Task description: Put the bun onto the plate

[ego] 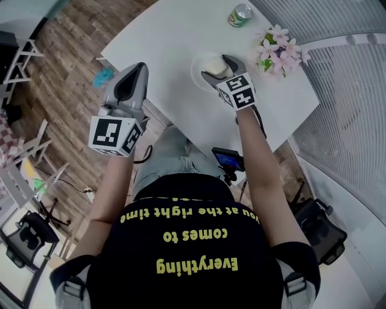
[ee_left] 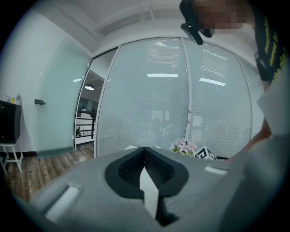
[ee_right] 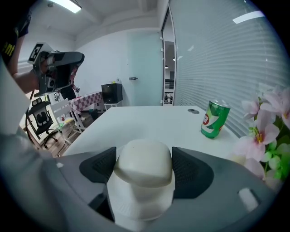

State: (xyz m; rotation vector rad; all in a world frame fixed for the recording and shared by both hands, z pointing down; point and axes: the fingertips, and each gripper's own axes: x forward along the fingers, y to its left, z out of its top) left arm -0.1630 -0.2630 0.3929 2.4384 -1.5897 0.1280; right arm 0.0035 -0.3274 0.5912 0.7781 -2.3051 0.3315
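A: Right tongs (ee_right: pixel 144 152): we log both jaws pressed against the sides of the bun (ee_right: pixel 143 170), one dark pad on each flank. The bun is pale and rounded, with a smooth top.

B: Agreed. In the head view the right tongs (ego: pixel 218 68) hold the bun (ego: pixel 212 62) over the plate (ego: pixel 194 73), inside its rim. We cannot tell whether the bun's underside touches the plate.

A: Left tongs (ee_left: pixel 145 152): jaws brought together at the tips, nothing between them.

B: We confirm from above. The left tongs (ego: pixel 139 71) show at the left edge of the white table (ego: pixel 169 36), left of the plate and well apart from the bun. The right gripper view has the left tongs (ee_right: pixel 61 68) held high at upper left.

A: Surroundings next. A green can (ee_right: pixel 214 119) stands upright on the table (ee_right: pixel 145 120), beyond the bun and to its right, apart from it. Pink flowers (ee_right: pixel 267 131) sit at the right edge, nearer than the can.

B: The head view matches. The can (ego: pixel 240 15) is by the far edge and the flowers (ego: pixel 277 49) are just right of the plate. We note a wood floor (ego: pixel 66 54) left of the table.

A: The left gripper view faces a glass wall with blinds (ee_left: pixel 158 99). The flowers (ee_left: pixel 183 146) show just above the closed jaws.
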